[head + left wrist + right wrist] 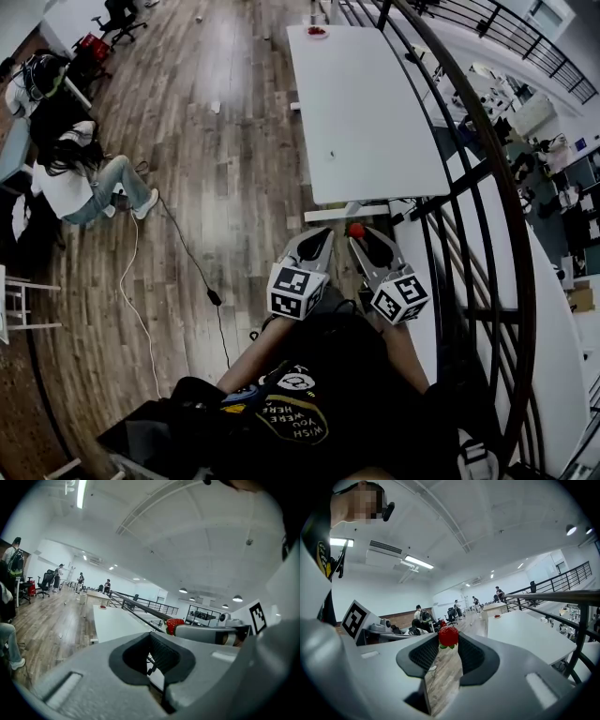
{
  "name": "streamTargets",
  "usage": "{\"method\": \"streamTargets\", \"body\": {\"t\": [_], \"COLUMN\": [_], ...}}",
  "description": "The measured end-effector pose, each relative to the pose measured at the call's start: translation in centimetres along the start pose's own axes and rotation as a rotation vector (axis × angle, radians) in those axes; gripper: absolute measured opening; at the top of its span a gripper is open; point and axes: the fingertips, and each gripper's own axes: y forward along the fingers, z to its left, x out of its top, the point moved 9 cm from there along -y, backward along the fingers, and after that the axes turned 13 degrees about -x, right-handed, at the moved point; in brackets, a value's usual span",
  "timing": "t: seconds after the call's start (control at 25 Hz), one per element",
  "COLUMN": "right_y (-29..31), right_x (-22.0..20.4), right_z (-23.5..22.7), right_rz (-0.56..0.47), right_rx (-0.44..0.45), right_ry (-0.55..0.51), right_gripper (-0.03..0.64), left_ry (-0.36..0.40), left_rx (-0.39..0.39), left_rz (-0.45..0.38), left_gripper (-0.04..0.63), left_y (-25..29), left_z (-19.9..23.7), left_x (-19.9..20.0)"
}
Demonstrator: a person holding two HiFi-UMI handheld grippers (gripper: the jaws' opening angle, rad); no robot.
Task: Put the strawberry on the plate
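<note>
- The left gripper (323, 234) is held close to the person's body, its jaws pressed together at the tips with nothing between them.
- Just beside it, the right gripper (357, 236) pinches the strawberry (448, 636) at its very jaw tips, in the air over the wooden floor (225, 169).
- In the right gripper view the berry's long axis stands roughly upright, with the green calyx at the bottom and the red body above.
- Just ahead is the near edge of the white counter (366, 122).
- A small plate (318, 32) with something red on it sits at the counter's far end, well apart from the strawberry.
</note>
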Motion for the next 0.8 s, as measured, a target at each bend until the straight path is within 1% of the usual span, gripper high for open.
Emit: {"method": "streamTargets", "body": {"t": [0.12, 0.32, 0.4, 0.6, 0.72, 0.8], "right_y": [1.3, 4.2, 5.6, 8.7, 10.4, 11.4], "right_x": [0.7, 2.1, 2.6, 4.6, 5.3, 5.1], "right_z": [-0.6, -2.8, -3.9, -6.3, -7.5, -7.8], "right_rz": [-0.005, -0.04, -0.051, -0.058, -0.046, -0.035], "right_rx": [-0.001, 0.009, 0.022, 0.063, 0.089, 0.11], "right_ry": [0.003, 0.005, 0.004, 0.018, 0.033, 0.043], "right_gripper": [0.132, 0.132, 0.132, 0.132, 0.132, 0.132], "left_ry": [0.001, 0.06, 0.071, 0.055, 0.069, 0.088], "left_rx": [-0.008, -0.022, -0.021, -0.044, -0.024, -0.001], "left_rz": [-0.004, -0.005, -0.001, -0.026, -0.016, 0.0], "left_gripper": [0.002, 0.002, 0.002, 0.0, 0.0, 0.0], "left_y": [1.2, 4.3, 5.7, 8.7, 10.2, 10.6], "left_z": [1.0, 2.7, 3.6, 5.1, 6.1, 6.9], "left_x": [0.8, 2.9, 3.5, 6.1, 7.2, 7.2]}}
